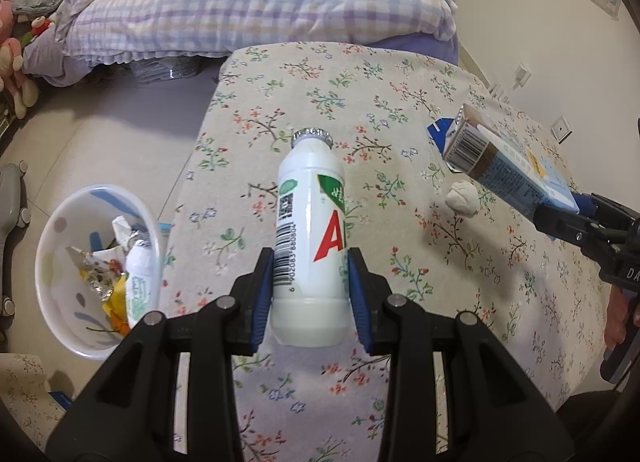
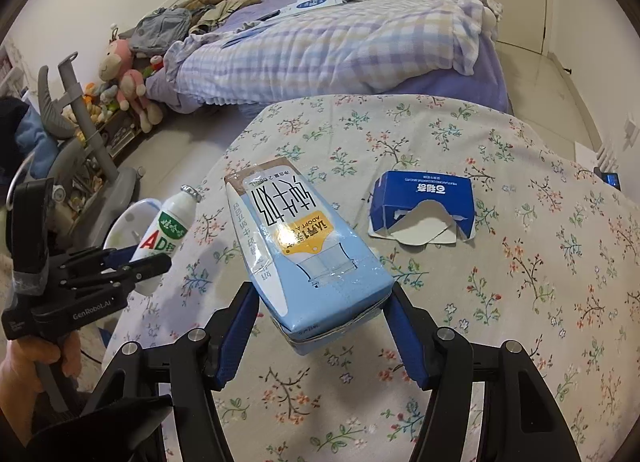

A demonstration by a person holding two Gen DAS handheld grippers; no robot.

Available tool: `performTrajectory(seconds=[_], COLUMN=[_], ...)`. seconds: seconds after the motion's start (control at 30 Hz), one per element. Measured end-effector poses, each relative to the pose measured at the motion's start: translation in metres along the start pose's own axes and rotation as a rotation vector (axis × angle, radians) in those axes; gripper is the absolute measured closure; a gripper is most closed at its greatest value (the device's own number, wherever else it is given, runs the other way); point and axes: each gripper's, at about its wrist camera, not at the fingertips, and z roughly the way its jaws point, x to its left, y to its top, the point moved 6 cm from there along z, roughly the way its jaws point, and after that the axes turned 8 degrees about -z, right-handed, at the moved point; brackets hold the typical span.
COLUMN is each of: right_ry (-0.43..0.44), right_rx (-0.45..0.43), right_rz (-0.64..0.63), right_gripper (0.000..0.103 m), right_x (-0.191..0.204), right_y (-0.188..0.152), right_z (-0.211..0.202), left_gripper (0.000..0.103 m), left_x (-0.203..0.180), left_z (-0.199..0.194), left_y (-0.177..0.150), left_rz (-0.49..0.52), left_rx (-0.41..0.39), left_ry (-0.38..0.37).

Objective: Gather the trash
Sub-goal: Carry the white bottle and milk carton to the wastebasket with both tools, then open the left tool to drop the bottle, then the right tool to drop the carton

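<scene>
A white drink bottle (image 1: pixel 308 222) with red letters and a foil cap is lifted above the flowered tablecloth (image 1: pixel 400 82), with my left gripper (image 1: pixel 310 262) shut on its lower half. My right gripper (image 2: pixel 320 302) is shut on the base of a light blue milk carton (image 2: pixel 300 238), its blue pads pressing on both sides. In the left wrist view the carton (image 1: pixel 508 166) hangs at the right, held by that right gripper (image 1: pixel 568 206). The right wrist view shows the bottle (image 2: pixel 168 226) and the left gripper (image 2: pixel 140 262) at the left, over the table's edge.
A white bin (image 1: pixel 60 302) on the floor left of the table holds wrappers and another bottle. A torn blue box (image 2: pixel 424 202) and a crumpled white tissue (image 1: pixel 463 198) lie on the cloth. A bed with a checked quilt (image 2: pixel 340 50) stands behind.
</scene>
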Motion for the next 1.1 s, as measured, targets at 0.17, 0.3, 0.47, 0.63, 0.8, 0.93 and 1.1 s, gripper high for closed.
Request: performTrajectory(seconds=[0.17, 0.3, 0.47, 0.63, 0.8, 0.93, 1.1], right_ry=[0.003, 0.013, 0.031, 0.057, 0.091, 0.116, 0.132], right_rx=[-0.002, -0.001, -0.001, 0.000, -0.004, -0.002, 0.003], right_rz=[-0.020, -0.041, -0.074, -0.098, -0.107, -0.113, -0.106], right_gripper=[0.038, 0.038, 0.038, 0.038, 0.038, 0.038, 0.038], right_x=[0.017, 0.035, 0.063, 0.092, 0.121, 0.140, 0.152], right_y=[0.000, 0.003, 0.009, 0.017, 0.023, 0.027, 0.032], right_z=[-0.001, 0.003, 0.012, 0.022, 0.035, 0.044, 0.057], left_gripper=[0.065, 0.065, 0.065, 0.065, 0.065, 0.065, 0.063], left_x=[0.025, 0.052, 0.093, 0.140, 0.174, 0.190, 0.203], left_z=[-0.015, -0.026, -0.036, -0.043, -0.036, -0.028, -0.027], left_y=[-0.005, -0.011, -0.022, -0.030, -0.028, -0.025, -0.021], left_rz=[-0.027, -0.065, -0.121, -0.196, -0.255, -0.274, -0.243], left_rx=[-0.021, -0.034, -0.041, -0.046, -0.045, -0.055, -0.097], left_ry=[0.023, 0.045, 0.089, 0.147, 0.189, 0.215, 0.237])
